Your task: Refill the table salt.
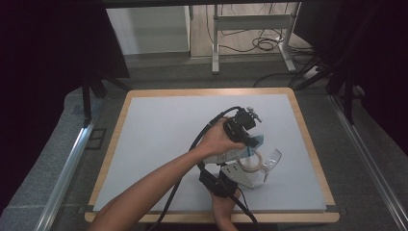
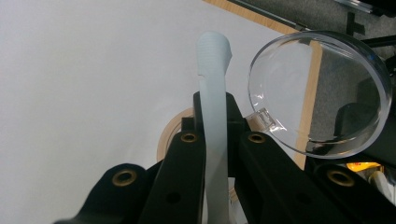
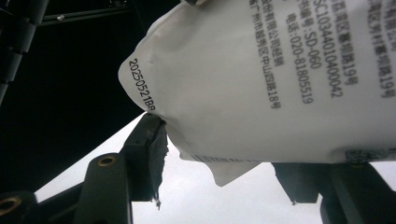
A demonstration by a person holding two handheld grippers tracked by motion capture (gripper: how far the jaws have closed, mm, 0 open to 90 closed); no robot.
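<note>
A white pouch (image 1: 227,156) with black print hangs over the right part of the white board (image 1: 159,144). My left gripper (image 1: 251,140) comes in from above and is shut on the pouch's thin pale-blue top strip (image 2: 213,60); in the left gripper view the jaws (image 2: 214,100) pinch it flat. My right gripper (image 1: 235,162) points up from the front edge, and its jaws (image 3: 224,154) are closed on the pouch's lower body (image 3: 261,84). Just right of the pouch stands a clear jar with a tan rim (image 1: 254,163) and an open clear lid (image 2: 322,93).
A wooden border (image 1: 308,144) frames the board. Beyond the far edge are a desk frame's metal legs (image 1: 215,43) and loose cables (image 1: 264,44) on the floor. Dark curtains hang on both sides. A metal rail (image 1: 67,163) runs along the left.
</note>
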